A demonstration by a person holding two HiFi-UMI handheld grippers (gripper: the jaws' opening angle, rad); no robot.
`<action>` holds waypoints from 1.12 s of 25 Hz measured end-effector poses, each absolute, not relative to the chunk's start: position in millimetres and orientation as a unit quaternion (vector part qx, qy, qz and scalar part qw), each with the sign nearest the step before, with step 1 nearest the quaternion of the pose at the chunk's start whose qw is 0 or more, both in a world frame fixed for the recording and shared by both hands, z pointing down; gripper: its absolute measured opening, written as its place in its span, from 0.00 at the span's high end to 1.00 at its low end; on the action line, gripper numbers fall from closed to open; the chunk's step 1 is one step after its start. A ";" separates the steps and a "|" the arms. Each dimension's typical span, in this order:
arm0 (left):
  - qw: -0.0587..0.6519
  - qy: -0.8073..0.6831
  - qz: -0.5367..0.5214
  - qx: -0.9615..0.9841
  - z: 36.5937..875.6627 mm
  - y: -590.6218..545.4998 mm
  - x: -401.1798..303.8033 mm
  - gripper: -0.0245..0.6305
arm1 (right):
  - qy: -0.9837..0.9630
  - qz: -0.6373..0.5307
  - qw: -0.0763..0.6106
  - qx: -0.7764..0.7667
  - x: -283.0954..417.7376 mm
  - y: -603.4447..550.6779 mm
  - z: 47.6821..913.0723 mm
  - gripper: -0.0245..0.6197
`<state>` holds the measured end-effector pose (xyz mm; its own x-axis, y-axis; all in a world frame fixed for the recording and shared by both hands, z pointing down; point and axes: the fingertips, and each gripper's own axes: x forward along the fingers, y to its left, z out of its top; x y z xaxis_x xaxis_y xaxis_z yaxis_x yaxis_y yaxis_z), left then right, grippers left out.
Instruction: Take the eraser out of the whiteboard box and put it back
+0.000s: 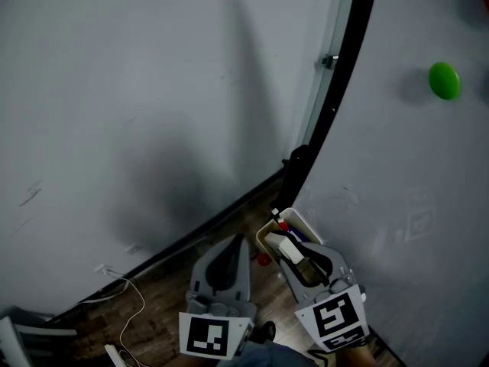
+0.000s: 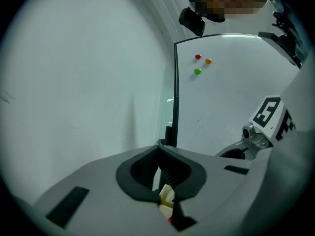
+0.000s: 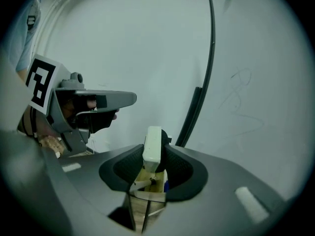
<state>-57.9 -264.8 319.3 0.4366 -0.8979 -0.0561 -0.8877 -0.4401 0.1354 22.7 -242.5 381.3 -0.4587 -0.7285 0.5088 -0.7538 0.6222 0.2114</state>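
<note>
A cream whiteboard box (image 1: 302,219) holding markers hangs at the lower corner of the whiteboard (image 1: 412,174). My right gripper (image 1: 289,245) sits just above it, shut on a white block eraser (image 1: 283,246). In the right gripper view the eraser (image 3: 152,144) stands upright between the jaws of the right gripper (image 3: 153,150), with the box (image 3: 147,194) directly below. My left gripper (image 1: 238,241) hovers to the left of the box with nothing in it. In its own view the left gripper (image 2: 158,151) has its jaw tips touching, and the box (image 2: 166,196) shows below them.
The whiteboard's black frame (image 1: 336,105) runs up beside a pale wall (image 1: 137,105). A green magnet (image 1: 444,80) sticks to the board higher up. A white cable (image 1: 130,293) lies on the wooden floor (image 1: 164,297) by the wall's dark skirting.
</note>
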 end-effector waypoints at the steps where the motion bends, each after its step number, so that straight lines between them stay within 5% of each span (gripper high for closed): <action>1: 0.049 -0.525 -0.058 0.847 321.9 -266.9 -57.9 0.95 | -0.852 0.023 0.294 0.432 21.5 -244.0 384.2 0.76; 28: 0.080 -0.519 -0.041 0.850 347.8 -307.7 -71.4 0.95 | -0.826 0.067 0.398 0.392 4.6 -266.1 445.4 0.75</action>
